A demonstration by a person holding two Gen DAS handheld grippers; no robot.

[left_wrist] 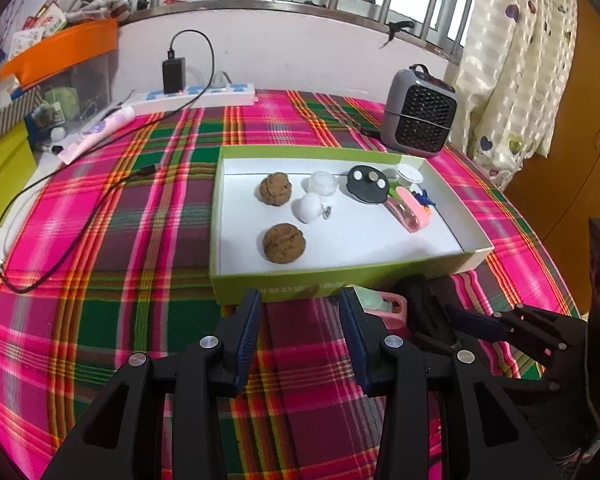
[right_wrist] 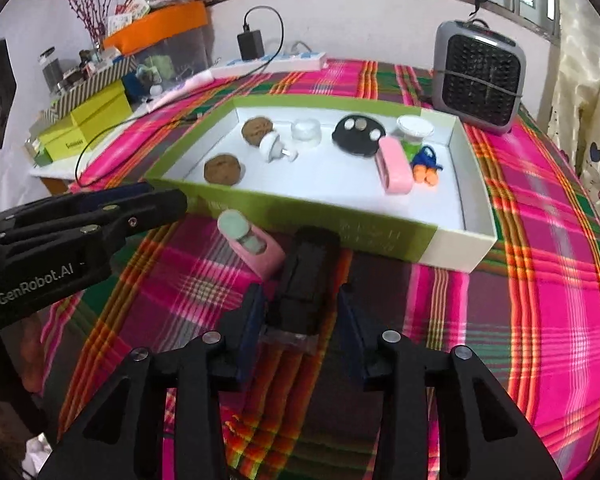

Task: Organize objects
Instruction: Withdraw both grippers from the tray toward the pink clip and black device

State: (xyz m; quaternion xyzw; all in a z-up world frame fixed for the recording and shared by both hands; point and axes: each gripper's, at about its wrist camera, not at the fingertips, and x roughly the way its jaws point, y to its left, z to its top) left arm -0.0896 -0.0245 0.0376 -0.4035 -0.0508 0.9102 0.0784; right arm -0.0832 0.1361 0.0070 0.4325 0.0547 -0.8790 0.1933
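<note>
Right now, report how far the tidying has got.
Mostly done: two walnuts, a pink case and other small items already lie in the green box. In hand: the open right gripper straddles a black object. Left: that and the pink holder on the cloth; left gripper open, empty.

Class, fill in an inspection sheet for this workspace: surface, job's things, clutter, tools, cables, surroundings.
Surface: plaid cloth covers the table.
Job's things: box holds two walnuts, white plug, black disc, pink case; second pink case and black item lie outside it.
Clutter: boxes, orange bin at left.
Tools: left tool open, empty; right tool open around black item.
Cables: black cable, power strip, charger.
Surroundings: heater, window, curtain.
</note>
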